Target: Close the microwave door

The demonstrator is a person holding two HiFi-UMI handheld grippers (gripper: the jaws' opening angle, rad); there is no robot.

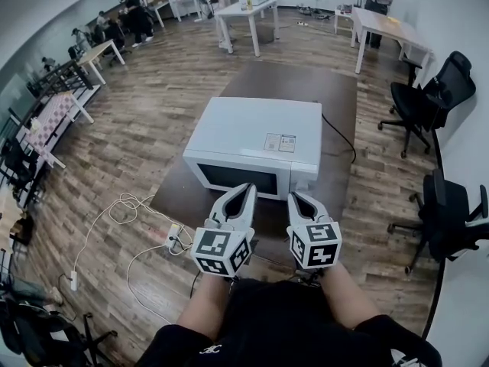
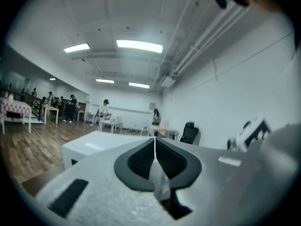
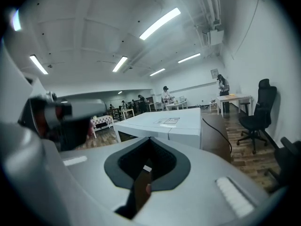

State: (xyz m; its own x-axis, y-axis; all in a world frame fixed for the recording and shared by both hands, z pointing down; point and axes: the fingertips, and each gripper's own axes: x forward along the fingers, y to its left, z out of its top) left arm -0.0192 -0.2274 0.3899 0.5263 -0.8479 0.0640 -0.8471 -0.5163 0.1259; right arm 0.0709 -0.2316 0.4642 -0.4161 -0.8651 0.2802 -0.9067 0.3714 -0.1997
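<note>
Sitting on a dark brown counter (image 1: pixel 336 105) in the middle of a wood-floored room, a white microwave (image 1: pixel 256 140) shows its door (image 1: pixel 237 178) lying flush with its front, the dark window facing the person. Just before that door hover the left tongs (image 1: pixel 246 192) and the right tongs (image 1: pixel 295 198), side by side and apart from the microwave; each pair is pressed together at the tips with nothing between them. A black cable (image 1: pixel 340 138) trails from the microwave's right side across the counter. White cords (image 1: pixel 130 205) loop on the floor to the left, black office chairs (image 1: pixel 428 98) stand along the right wall, and white tables (image 1: pixel 244 14) with people fill the far end.
</note>
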